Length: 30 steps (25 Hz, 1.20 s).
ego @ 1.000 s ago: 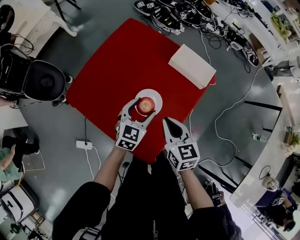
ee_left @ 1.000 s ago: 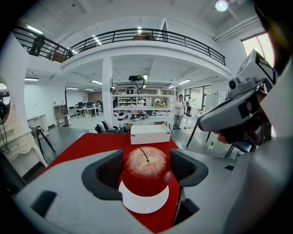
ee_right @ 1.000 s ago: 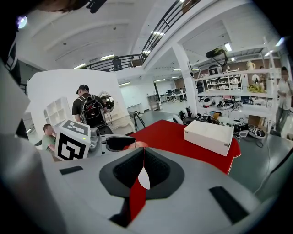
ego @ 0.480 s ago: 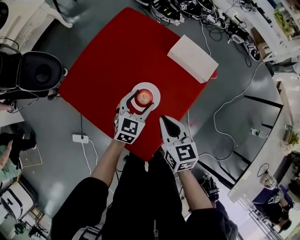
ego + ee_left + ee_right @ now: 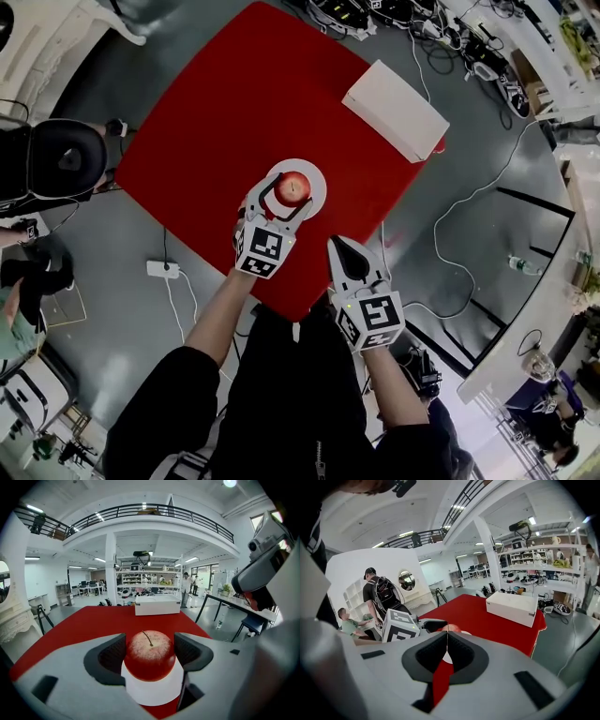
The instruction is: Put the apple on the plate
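Open workshop hall, railed gallery overhead, and a red square table top (image 5: pixel 234 103) as the working surface near the person's knees.

The left gripper (image 5: pixel 150 652) has its jaws drawn in round a red, yellow-speckled round apple (image 5: pixel 292 187). Both dark ribbed pads (image 5: pixel 112 656) look to press its flanks, so I read it as gripped, not merely flanked. The stem points up and the fruit is level. Directly under it lies the round white plate (image 5: pixel 154 693), and the apple's base appears to rest on it or hang just above it; the gap, if any, cannot be seen. From the head view the fruit sits close to the middle of the plate, with white rim showing on all sides.

The right gripper (image 5: pixel 447 641) is idle beside the table's near corner, jaws fully together with nothing between them.

Farther back on the table, well apart from the plate, stands a flat white rectangular box (image 5: pixel 394 108).

The step in hand is likely the release. It would go best if the apple's weight is fully on the plate before the jaws part. They should spread evenly so neither pad nudges the round fruit into a roll, then draw straight back and up, clear of the rim.
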Available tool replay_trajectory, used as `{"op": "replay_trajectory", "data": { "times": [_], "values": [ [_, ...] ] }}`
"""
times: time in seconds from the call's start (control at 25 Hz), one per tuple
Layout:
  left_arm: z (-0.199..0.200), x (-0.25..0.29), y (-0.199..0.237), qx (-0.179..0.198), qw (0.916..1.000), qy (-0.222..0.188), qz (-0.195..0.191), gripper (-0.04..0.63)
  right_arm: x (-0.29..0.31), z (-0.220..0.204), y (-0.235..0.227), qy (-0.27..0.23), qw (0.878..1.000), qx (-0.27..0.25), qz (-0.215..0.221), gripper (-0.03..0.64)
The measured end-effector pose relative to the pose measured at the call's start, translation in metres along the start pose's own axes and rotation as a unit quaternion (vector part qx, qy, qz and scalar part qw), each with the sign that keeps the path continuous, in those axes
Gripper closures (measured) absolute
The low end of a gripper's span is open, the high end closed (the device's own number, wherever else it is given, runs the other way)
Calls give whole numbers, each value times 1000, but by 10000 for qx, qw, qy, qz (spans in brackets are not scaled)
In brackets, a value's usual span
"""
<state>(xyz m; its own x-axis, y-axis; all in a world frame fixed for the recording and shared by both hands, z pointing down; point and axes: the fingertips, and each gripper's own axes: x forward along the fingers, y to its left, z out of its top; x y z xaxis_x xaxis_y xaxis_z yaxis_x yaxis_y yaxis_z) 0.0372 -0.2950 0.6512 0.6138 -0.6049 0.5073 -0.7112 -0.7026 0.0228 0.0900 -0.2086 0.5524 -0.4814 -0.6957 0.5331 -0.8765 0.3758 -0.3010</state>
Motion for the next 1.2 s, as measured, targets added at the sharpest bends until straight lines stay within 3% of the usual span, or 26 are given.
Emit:
{"op": "replay_trajectory", "data": {
  "times": [0.36, 1.2],
  "values": [
    [-25, 18, 5, -105, 9998, 152, -23, 272, 9, -13, -1, 103, 9999, 127, -55, 604],
    [-24, 24, -2, 16, 9999, 125, -45, 272, 12, -17, -1, 210, 9998, 3, 46, 604]
  ]
}}
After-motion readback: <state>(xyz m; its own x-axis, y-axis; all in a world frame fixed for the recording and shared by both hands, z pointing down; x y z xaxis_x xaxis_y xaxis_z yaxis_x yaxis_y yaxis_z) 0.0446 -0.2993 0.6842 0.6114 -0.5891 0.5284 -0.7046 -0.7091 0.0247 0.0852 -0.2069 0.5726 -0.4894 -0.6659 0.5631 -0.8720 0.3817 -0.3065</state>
